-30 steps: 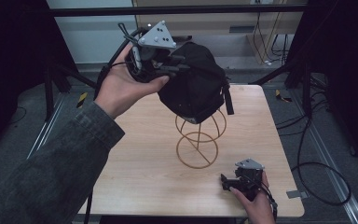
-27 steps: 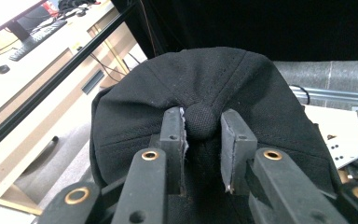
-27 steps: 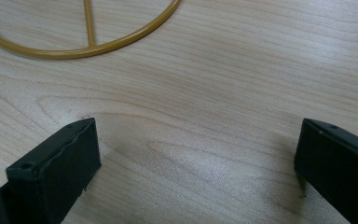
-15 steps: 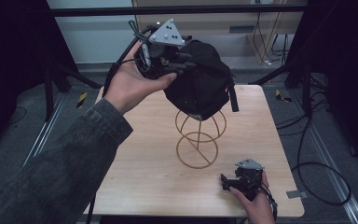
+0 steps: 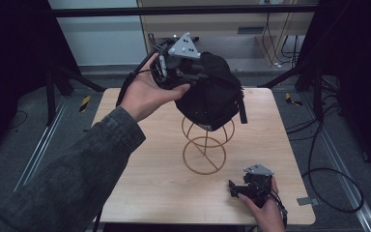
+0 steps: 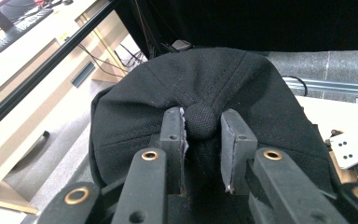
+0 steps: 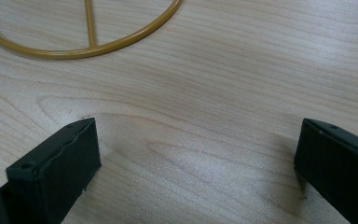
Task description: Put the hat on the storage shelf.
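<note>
A black cap (image 5: 215, 94) hangs over the top of a gold wire stand (image 5: 204, 152) at the table's middle; whether it rests on the wire I cannot tell. My left gripper (image 5: 199, 77) is held up in a hand at the cap's left side. In the left gripper view its two pads (image 6: 173, 128) pinch the round button (image 6: 202, 120) at the crown of the cap (image 6: 200, 77). My right gripper (image 5: 233, 187) lies low on the table near the front right, open, with bare wood between its fingers (image 7: 60, 158). The stand's base ring (image 7: 88, 46) lies just beyond it.
The wooden table (image 5: 145, 179) has free room left and front of the stand. Black frame bars and cables surround it on the floor. A cabinet (image 5: 232, 29) stands behind the table.
The left hand has carried the cap to the right and a little down, so it now covers the top of the wire stand. The right gripper has stayed put.
</note>
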Demonstrator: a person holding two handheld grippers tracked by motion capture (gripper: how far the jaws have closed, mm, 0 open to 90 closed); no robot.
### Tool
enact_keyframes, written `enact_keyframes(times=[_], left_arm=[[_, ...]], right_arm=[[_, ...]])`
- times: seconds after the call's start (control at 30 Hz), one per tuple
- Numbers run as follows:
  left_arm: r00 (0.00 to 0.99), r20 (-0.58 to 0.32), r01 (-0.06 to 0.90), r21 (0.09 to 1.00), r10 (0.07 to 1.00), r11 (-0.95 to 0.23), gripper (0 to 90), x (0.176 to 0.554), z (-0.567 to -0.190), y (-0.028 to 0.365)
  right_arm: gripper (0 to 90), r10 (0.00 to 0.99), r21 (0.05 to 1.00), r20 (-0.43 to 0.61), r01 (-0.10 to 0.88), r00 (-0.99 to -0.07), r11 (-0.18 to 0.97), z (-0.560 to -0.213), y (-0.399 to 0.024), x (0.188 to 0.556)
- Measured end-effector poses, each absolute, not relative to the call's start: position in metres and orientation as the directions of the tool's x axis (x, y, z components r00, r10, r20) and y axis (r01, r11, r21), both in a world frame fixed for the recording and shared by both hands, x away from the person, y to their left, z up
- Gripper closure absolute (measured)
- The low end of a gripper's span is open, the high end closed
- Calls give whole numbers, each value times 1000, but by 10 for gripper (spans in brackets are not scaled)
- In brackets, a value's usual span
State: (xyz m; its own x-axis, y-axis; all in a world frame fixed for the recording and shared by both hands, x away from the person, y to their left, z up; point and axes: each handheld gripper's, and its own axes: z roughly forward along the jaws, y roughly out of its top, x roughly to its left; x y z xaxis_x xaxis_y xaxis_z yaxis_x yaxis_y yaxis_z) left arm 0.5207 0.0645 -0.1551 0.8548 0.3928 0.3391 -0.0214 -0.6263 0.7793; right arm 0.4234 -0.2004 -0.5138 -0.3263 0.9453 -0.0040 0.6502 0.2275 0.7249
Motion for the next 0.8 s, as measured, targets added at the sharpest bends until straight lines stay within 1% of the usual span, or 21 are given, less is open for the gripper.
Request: enact_keyframes(times=[0.8], left_arm=[[876,289,41,754,387,-656,727,538,-202,59]], right_arm=[[4,944,723,-7,650,-329,232,-513,-201,424]])
